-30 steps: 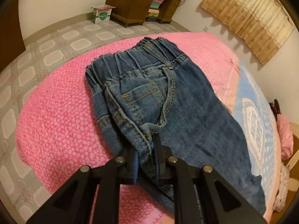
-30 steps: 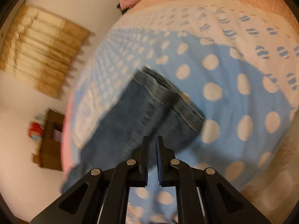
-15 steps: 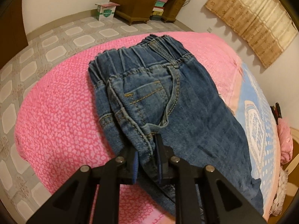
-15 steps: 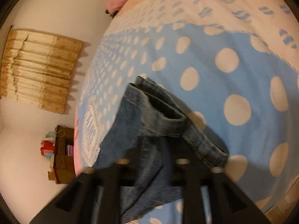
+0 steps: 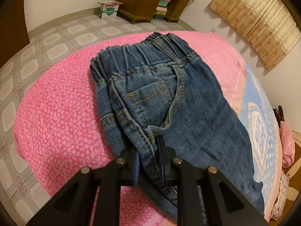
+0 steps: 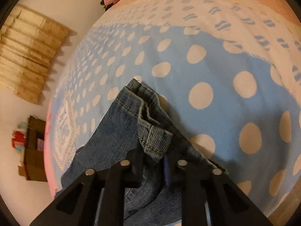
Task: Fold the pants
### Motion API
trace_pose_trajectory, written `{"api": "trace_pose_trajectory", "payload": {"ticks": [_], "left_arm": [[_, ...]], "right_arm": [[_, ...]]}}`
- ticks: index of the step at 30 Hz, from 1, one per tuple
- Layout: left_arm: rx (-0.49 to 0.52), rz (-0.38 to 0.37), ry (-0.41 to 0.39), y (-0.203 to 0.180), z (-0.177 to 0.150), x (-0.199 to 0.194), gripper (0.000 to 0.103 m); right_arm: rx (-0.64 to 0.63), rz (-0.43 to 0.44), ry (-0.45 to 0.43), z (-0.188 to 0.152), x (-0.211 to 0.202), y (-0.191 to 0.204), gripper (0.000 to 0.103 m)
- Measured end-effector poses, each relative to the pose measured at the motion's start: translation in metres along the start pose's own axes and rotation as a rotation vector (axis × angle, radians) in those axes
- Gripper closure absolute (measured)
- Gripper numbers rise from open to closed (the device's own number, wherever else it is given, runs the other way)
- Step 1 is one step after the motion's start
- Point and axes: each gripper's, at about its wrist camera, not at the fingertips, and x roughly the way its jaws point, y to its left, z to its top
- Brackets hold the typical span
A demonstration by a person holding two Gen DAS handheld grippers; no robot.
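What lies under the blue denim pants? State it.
Under the blue denim pants lies the pink patterned blanket at the waist end and the blue polka-dot cover at the leg end. The bedding directly beneath the denim is covered, so nothing more shows.

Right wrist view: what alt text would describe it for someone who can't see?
The right gripper is clamped on the hem end of blue jeans, having just closed on it, above a blue bedspread with white dots.
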Motion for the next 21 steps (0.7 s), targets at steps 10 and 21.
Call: {"api": "trace_pose_trajectory", "payload": {"ticks": [10, 21], "left_arm": [[0.014, -0.011, -0.001, -0.003, 0.003, -0.004, 0.083], [0.026, 0.007, 0.046, 0.007, 0.008, -0.006, 0.081]], "right_arm": [[-0.26, 0.357, -0.276, 0.014, -0.132, 0.087, 0.094], [-0.123, 0.125, -0.054, -0.056, -0.024, -0.073, 0.089]]}}
